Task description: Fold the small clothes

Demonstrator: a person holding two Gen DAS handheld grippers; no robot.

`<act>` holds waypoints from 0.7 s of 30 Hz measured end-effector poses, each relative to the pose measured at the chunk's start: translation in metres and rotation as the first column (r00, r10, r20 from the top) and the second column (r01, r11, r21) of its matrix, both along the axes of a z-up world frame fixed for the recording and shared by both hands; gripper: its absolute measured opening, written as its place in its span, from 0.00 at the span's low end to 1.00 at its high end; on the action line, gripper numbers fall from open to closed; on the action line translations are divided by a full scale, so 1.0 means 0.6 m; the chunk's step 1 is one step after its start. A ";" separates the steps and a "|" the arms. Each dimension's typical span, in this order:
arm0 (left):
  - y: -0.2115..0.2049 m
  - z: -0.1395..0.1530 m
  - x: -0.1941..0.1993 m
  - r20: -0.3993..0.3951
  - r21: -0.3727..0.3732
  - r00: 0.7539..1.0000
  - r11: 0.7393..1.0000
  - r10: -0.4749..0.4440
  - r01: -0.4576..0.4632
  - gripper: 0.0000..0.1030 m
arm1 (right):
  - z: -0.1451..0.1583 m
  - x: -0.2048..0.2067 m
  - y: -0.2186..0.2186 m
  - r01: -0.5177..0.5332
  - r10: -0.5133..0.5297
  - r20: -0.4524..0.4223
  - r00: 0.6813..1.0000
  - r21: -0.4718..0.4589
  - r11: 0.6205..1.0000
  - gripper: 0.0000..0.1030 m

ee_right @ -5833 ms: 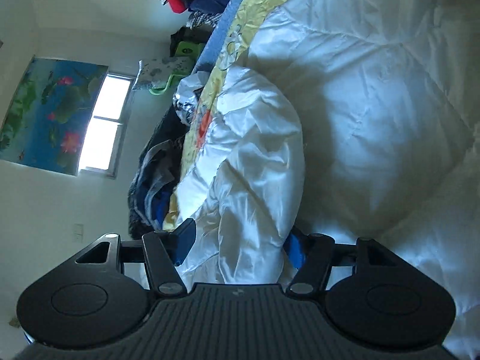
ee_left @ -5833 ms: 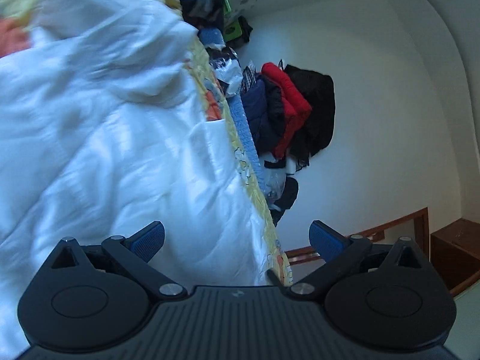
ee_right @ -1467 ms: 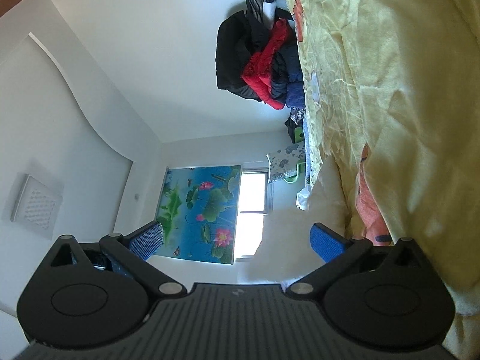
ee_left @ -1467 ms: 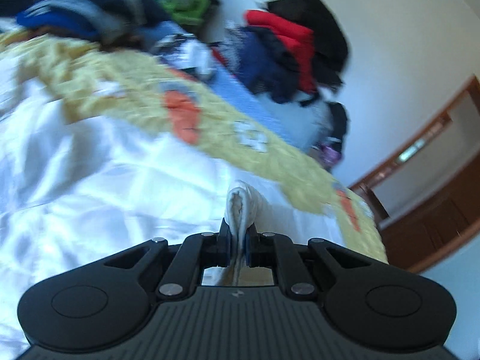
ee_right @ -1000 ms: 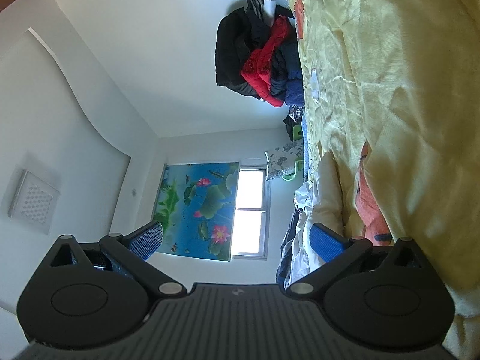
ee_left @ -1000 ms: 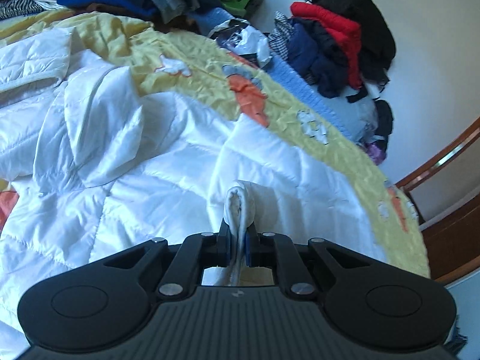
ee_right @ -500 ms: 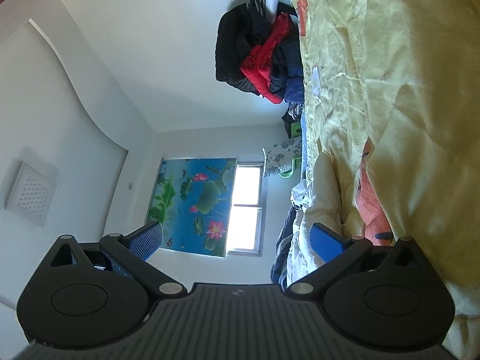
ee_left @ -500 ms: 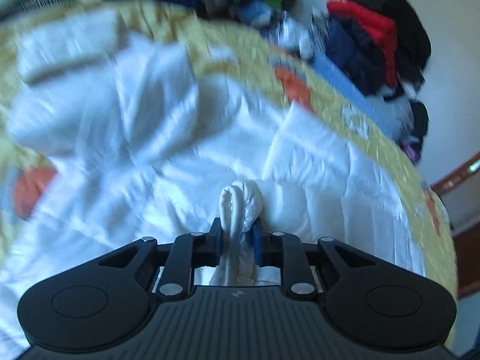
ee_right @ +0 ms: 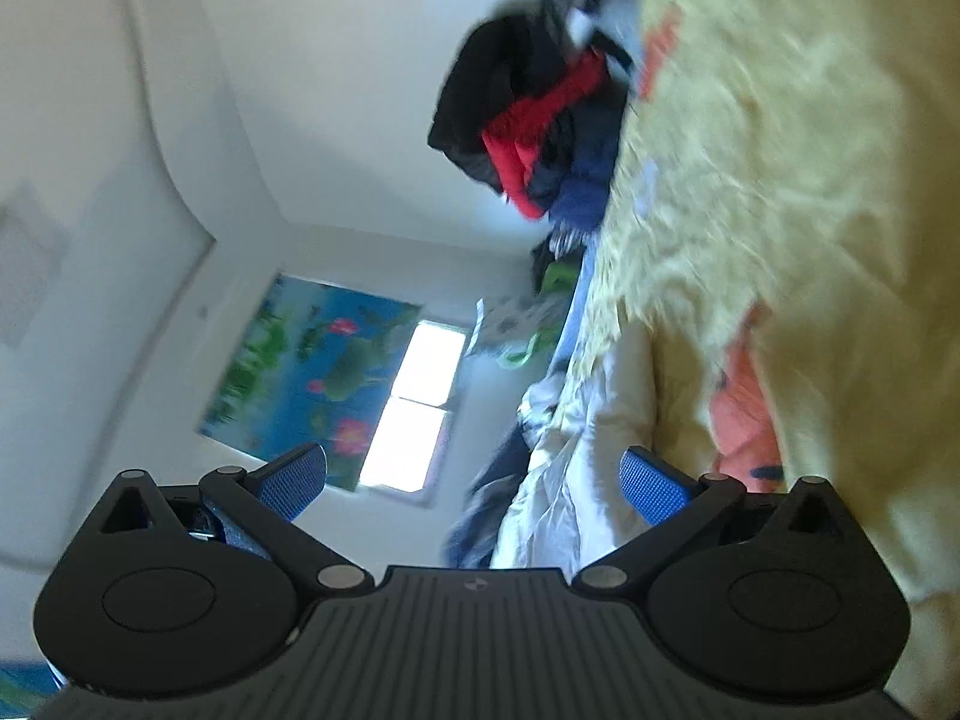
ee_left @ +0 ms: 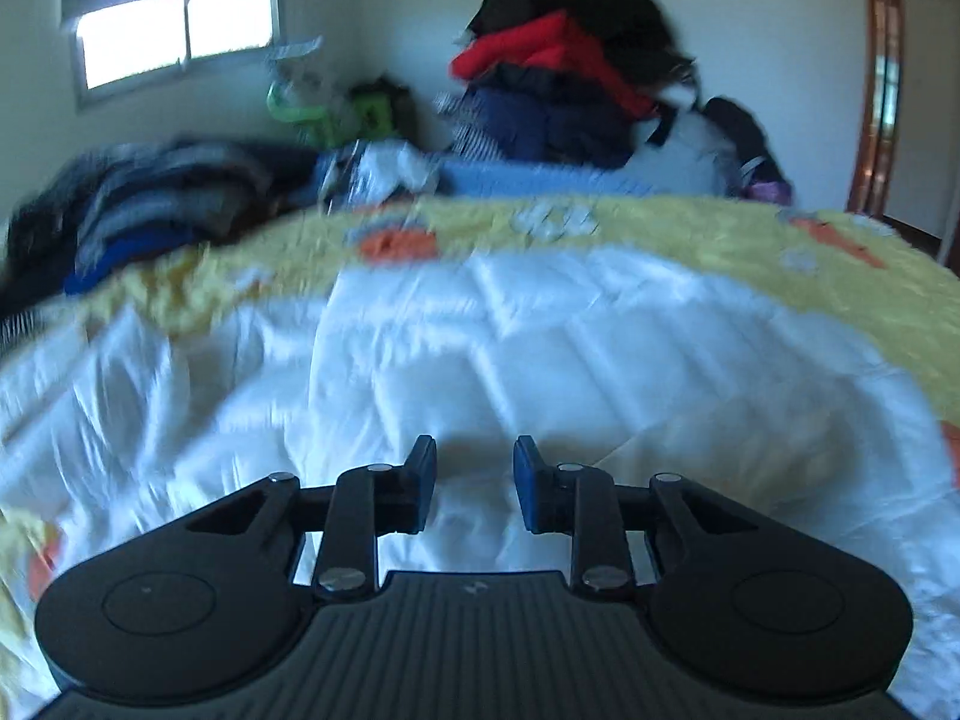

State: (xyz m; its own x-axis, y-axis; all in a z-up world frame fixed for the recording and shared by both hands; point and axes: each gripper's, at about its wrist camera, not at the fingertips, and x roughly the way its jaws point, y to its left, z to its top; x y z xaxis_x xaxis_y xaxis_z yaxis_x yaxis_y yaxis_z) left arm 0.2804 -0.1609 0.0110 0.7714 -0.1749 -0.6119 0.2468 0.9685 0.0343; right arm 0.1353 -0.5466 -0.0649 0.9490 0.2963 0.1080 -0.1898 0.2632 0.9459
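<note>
Slippage is threatening: the left claw (ee_left: 472, 483), jaws just parting with nothing between them, is hovering over the white jacket (ee_left: 540, 348) lying mid-bed (ee_left: 750, 234); its fold may be springing open. The right claw (ee_right: 474, 486) is gaping, empty.

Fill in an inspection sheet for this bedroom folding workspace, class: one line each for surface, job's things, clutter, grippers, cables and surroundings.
Surface: bed under a yellow patterned cover.
Job's things: white quilted jacket spread on the cover, partly folded.
Clutter: pile of dark, red and navy coats at the far side; heap of grey and blue clothes left of it.
Grippers: left gripper has just been opening, nothing between the jaws, jacket below; right gripper wide open, empty, rolled sideways.
Cables: nothing seen.
Surroundings: window, lotus picture, wooden door frame, white walls.
</note>
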 end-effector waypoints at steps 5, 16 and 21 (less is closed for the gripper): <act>0.037 -0.031 0.025 -0.102 -0.011 0.994 0.999 0.038 -0.039 0.27 | 0.095 0.105 0.103 -0.212 0.147 -0.196 0.969 -0.368 0.905 1.00; 0.067 -0.047 0.025 -0.086 -0.062 0.996 0.998 -0.034 0.029 0.28 | 0.071 0.247 0.315 -0.483 0.054 -0.499 0.865 -0.798 0.362 0.99; 0.089 -0.032 0.032 -0.134 -0.122 0.990 0.992 -0.035 0.019 0.29 | 0.107 0.226 0.282 -0.408 0.052 -0.440 0.897 -0.774 0.485 0.94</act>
